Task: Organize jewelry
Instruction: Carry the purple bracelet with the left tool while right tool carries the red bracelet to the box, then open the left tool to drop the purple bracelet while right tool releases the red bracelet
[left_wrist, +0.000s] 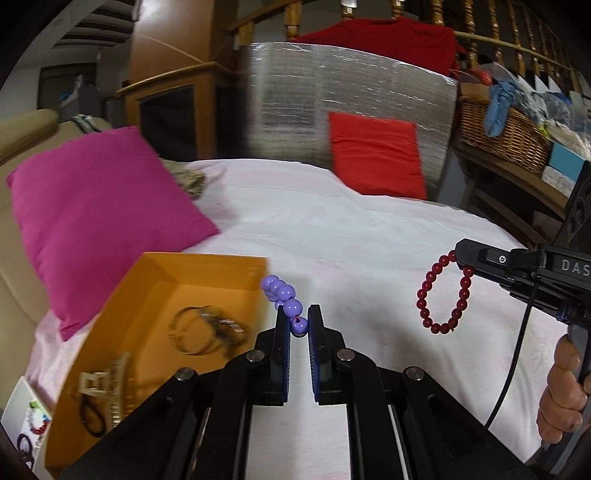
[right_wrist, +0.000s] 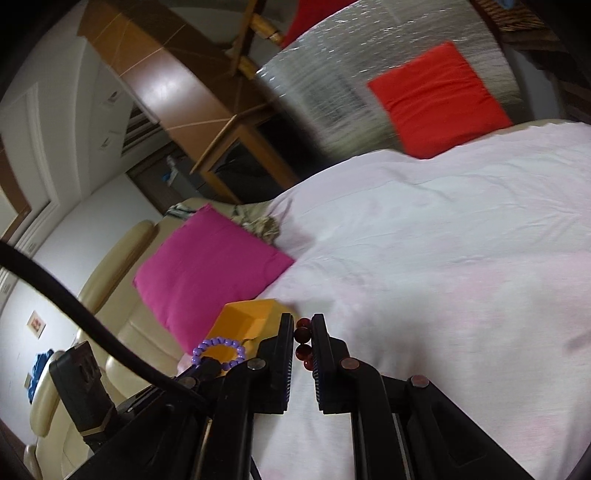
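Both wrist views face, blurrily, shared bed (left_wrist: 369, 240).

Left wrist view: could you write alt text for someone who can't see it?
A hand-held left gripper pinches a purple bead bracelet above a white sheet, beside an open orange box holding bangles and a hair claw. At right, the right gripper dangles a dark red bead bracelet.
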